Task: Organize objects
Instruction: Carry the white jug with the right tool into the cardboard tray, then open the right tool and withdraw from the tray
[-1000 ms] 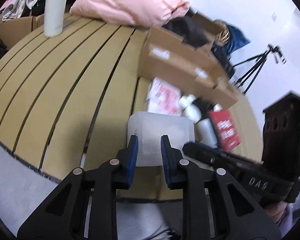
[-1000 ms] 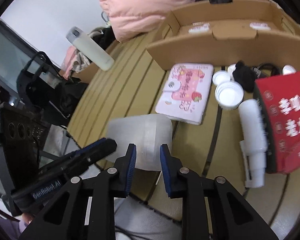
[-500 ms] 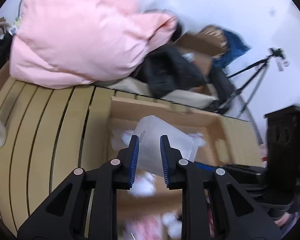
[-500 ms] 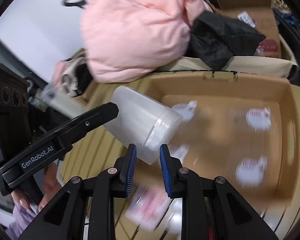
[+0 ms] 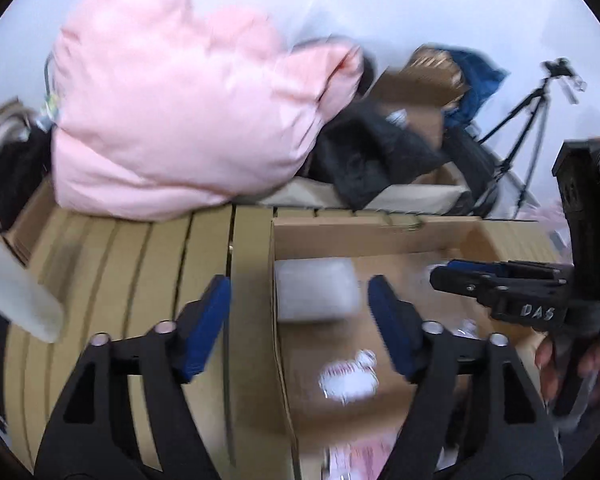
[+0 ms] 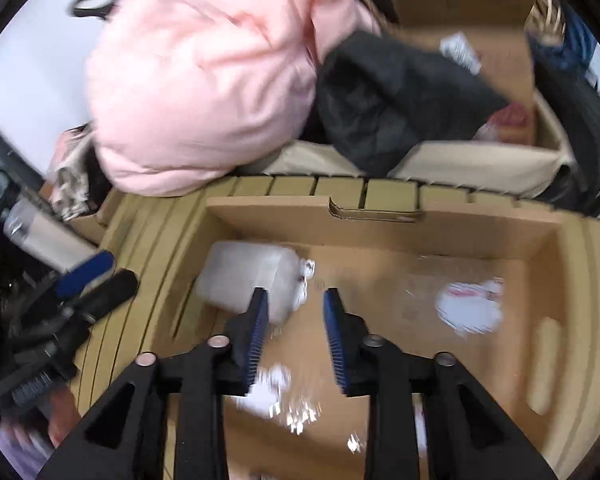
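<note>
A translucent white plastic container (image 5: 315, 292) lies on the floor of an open cardboard box (image 5: 360, 234), in its far left corner; it also shows in the right wrist view (image 6: 249, 276). My left gripper (image 5: 300, 320) is wide open just above and in front of the container, with nothing between its blue pads. My right gripper (image 6: 296, 318) is partly open and empty, to the right of the container over the box (image 6: 540, 288). The right gripper also shows in the left wrist view (image 5: 496, 282).
The box sits on a slatted wooden table (image 5: 140, 264). A pink padded jacket (image 5: 180, 112) and black clothing (image 5: 372, 156) pile up behind it. A white bottle (image 6: 40, 236) lies at the left. A tripod (image 5: 528, 120) stands at the far right. White labels (image 6: 472, 304) are on the box floor.
The container was held in the air between both grippers; now it lies in the box. Both grippers have opened and let it go, the left one wide.
</note>
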